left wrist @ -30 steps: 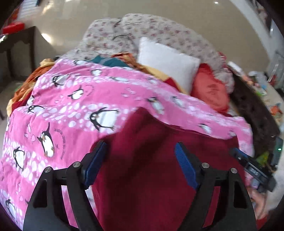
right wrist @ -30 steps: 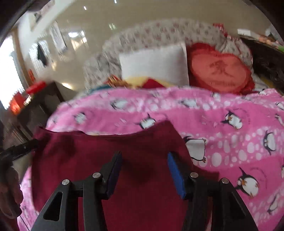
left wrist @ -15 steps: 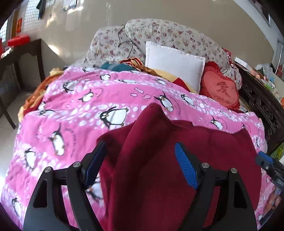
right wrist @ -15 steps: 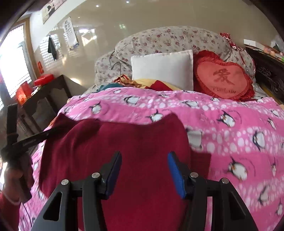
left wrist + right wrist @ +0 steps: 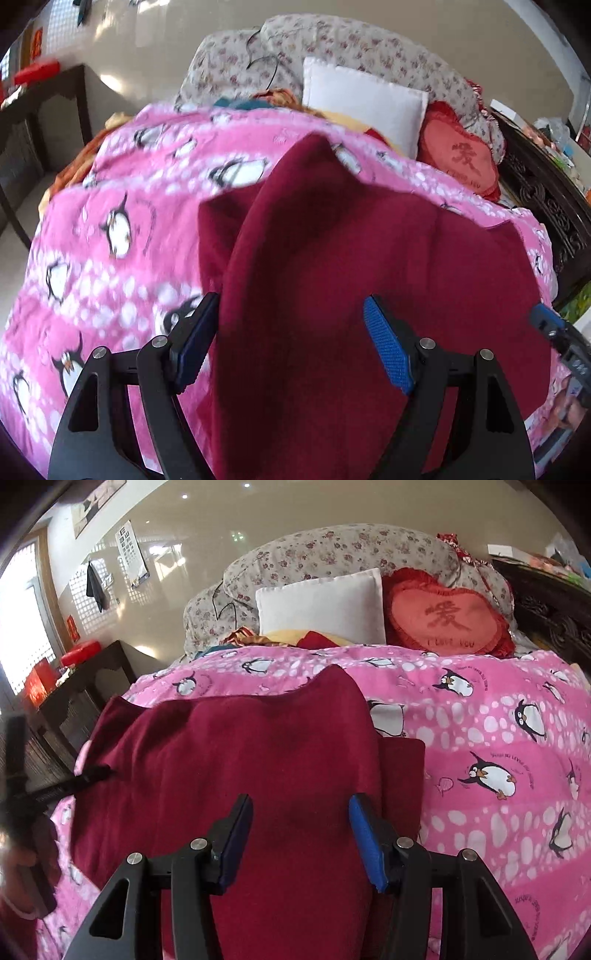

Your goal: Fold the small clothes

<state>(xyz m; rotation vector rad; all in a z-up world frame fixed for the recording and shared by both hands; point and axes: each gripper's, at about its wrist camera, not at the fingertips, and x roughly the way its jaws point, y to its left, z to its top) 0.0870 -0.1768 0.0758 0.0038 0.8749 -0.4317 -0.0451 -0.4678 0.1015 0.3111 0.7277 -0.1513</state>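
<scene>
A dark red garment (image 5: 332, 277) lies spread on the pink penguin quilt (image 5: 110, 258), with a fold of it raised toward the far side. My left gripper (image 5: 291, 343) is open, its blue pads on either side of the cloth's near part. In the right wrist view the same garment (image 5: 240, 768) fills the lower left. My right gripper (image 5: 301, 845) is open over its near right edge. Neither gripper's pads close on the cloth. The right gripper shows at the left wrist view's right edge (image 5: 554, 332), and the left gripper at the right wrist view's left edge (image 5: 55, 790).
A white pillow (image 5: 321, 605), a red heart cushion (image 5: 443, 620) and a floral bolster (image 5: 332, 550) sit at the bed's head. A dark wooden table (image 5: 85, 686) stands left of the bed. A dark carved bed frame (image 5: 554, 206) runs along the right side.
Both grippers have drawn back and tilted, so more of the bed shows. The garment's far fold now stands higher and nearer the left gripper. Both stay open.
</scene>
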